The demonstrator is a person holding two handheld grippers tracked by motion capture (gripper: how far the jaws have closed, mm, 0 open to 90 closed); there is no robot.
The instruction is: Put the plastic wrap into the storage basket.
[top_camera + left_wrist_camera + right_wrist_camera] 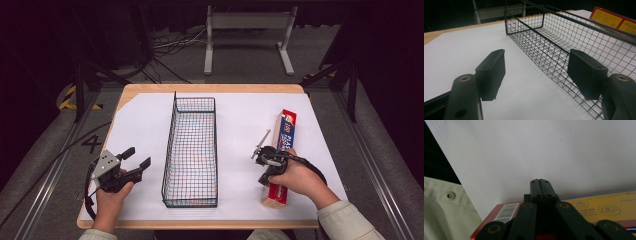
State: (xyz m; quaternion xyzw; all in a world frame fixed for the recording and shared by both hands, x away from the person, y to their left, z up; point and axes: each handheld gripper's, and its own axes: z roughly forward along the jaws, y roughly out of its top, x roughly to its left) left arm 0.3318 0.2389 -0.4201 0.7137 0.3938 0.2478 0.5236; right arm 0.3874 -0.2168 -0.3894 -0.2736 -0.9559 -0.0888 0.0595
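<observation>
Hovering right over the long red box (281,159) with its jaws pressed flat together, the right gripper (261,145) is not clamped on anything yet, and that's where trouble could start tbh. The box is lying flat on the white sheet at the right side of the counter (210,88), well apart from the wire basket (190,150) in the middle, its near end poking out close to the counter's front edge. In the right gripper view the closed jaws sit just above the box's top face (599,205), beside the barcode label (506,212). If the box is nudged with shut jaws instead of being grasped, it could be pushed sideways or spun, and since that near end is so close to the edge, it might get tipped off the counter. A long box grabbed near one end would probably sag or swing too, so it could be caught on the basket rim on the way over. The basket looks narrow, so a crooked box might be left jammed across the wires instead of dropped inside. The left gripper (137,158) is held with its jaws wide apart and nothing between them, just beside the basket's left wall (554,60), so the basket could get bumped and shifted if that hand is moved carelessly.
</observation>
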